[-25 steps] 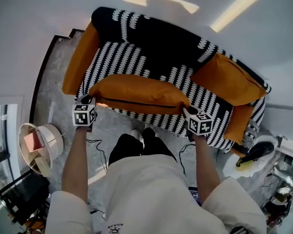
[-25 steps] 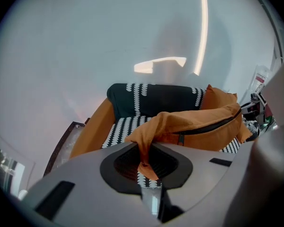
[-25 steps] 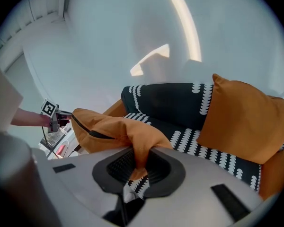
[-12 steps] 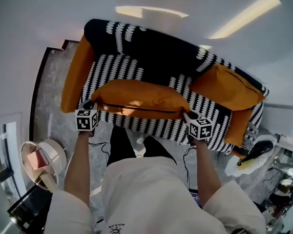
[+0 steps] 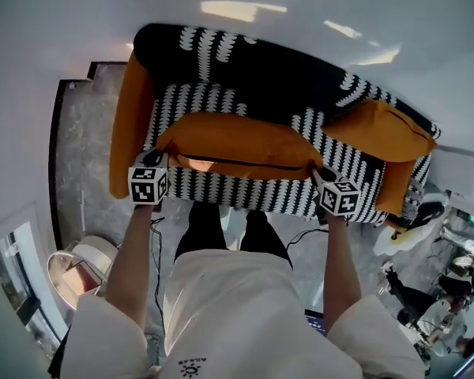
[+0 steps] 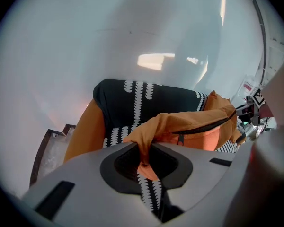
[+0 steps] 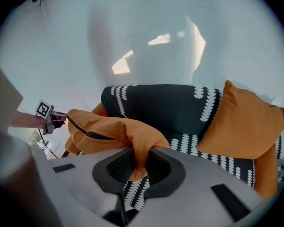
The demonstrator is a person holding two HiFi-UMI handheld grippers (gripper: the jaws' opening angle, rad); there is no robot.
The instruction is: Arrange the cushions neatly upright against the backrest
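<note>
Left gripper (image 6: 143,157): jaws nearly together, pinching corner fabric of orange cushion (image 5: 237,144). Right gripper (image 7: 138,167): same, clamped on opposite corner. Grip at both ends keeps long cushion stretched level, no sag. Cushion hangs mid-frame in head view, zip edge toward person, over patterned seat (image 5: 197,101), short of black backrest (image 5: 245,61). Second cushion (image 5: 379,133) at right of frame leans upright in sofa corner. Held one looks meant for free stretch at left, beside orange armrest (image 5: 130,125); by my judgement it needs tipping upright next

Living-room-style setup: sofa (image 5: 253,73), marble floor (image 5: 83,156); cables (image 5: 156,247), equipment clutter (image 5: 450,271) nearby.
</note>
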